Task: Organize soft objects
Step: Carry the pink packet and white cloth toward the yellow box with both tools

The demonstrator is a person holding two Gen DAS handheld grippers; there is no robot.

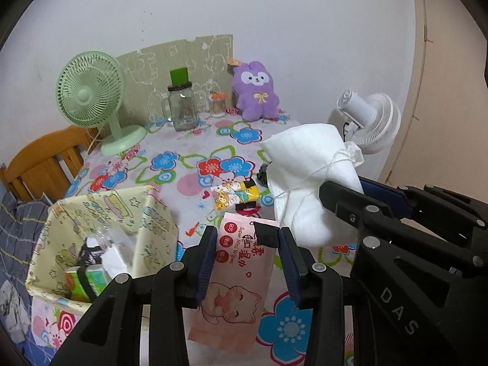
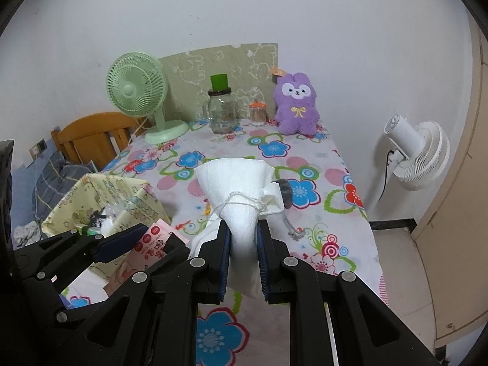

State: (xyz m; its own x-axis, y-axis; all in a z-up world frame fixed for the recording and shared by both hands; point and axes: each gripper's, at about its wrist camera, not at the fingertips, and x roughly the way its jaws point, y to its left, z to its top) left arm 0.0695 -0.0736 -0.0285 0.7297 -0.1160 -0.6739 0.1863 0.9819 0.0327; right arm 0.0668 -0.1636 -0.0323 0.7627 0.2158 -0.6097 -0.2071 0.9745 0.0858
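Left wrist view: left gripper (image 1: 247, 238) clamped on pink wipes pack (image 1: 236, 277), above the tablecloth (image 1: 195, 164), beside the box (image 1: 152, 213). Risk: slick pack slipping.

Right wrist view: right gripper (image 2: 243, 238) pinching white cloth bundle (image 2: 241, 195); dangling string (image 2: 244, 198) may snag.

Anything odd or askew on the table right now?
Mostly tidy. A small tissue pack lies loose and askew on the floral tablecloth, outside the yellow box. A grey cord trails near the white pouch.
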